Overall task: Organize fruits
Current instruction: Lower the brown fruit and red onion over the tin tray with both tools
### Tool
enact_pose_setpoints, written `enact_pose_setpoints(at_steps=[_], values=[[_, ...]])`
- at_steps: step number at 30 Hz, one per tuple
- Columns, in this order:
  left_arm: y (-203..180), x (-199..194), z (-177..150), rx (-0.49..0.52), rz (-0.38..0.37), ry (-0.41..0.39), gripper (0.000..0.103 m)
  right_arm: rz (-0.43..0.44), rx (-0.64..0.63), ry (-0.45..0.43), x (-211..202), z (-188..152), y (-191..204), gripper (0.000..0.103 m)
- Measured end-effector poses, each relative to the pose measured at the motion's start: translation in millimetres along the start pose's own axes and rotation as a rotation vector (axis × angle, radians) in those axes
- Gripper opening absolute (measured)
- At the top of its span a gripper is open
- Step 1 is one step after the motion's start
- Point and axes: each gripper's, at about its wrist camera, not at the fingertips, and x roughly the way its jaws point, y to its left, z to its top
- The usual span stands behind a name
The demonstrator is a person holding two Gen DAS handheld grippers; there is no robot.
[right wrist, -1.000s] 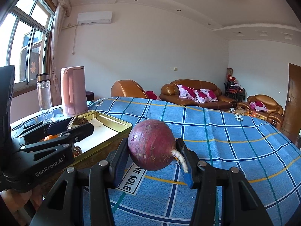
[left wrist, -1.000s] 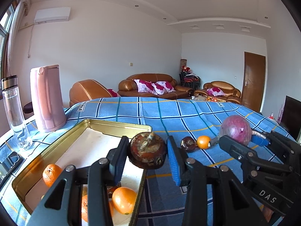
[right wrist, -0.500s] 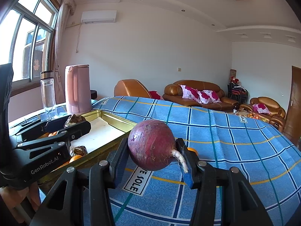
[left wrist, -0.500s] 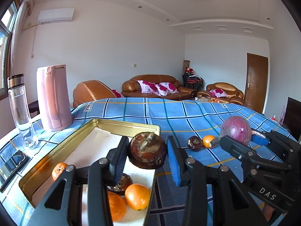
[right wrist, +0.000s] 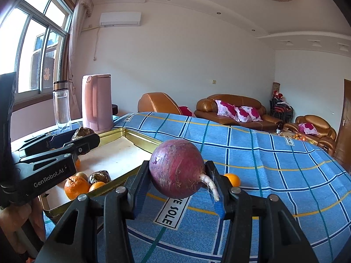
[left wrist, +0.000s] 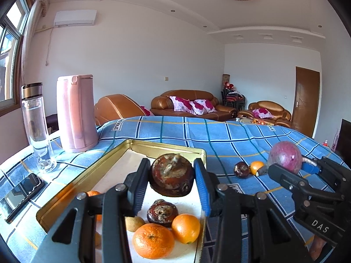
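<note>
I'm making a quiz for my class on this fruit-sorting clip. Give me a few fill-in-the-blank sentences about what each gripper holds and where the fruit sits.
1. The left gripper is shut on a dark brown fruit, held above the ____ tray.
2. The right gripper is shut on a round ____ root vegetable.
3. Behind the tray stands a ____ kettle.
4. One small orange lies on the ____ checked cloth.

Missing words: gold; purple; pink; blue

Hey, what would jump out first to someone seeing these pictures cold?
Each hand-held gripper grips produce in mid-air: the left a dark brown fruit above the gold tray, the right a purple radish over the blue cloth. Oranges lie in the tray.
</note>
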Motion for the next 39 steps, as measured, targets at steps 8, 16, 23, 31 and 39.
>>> enact_pose_setpoints(at_steps=[8,16,23,31,39], values=[[18,-2,0,-0.020,0.025,0.001,0.042,0.026,-0.015,-0.001,3,1,13,0.052],[35,-3,0,-0.029,0.043,0.013,0.042,0.051,-0.020,0.006,7,3,25,0.052],[51,-3,-1,-0.043,0.067,0.026,0.042,0.081,-0.042,0.010,12,5,40,0.052],[62,-2,-1,-0.043,0.090,0.050,0.042,0.128,-0.055,0.019,16,7,57,0.052],[70,-1,-3,-0.049,0.104,0.071,0.042,0.171,-0.086,0.024,23,10,78,0.052]])
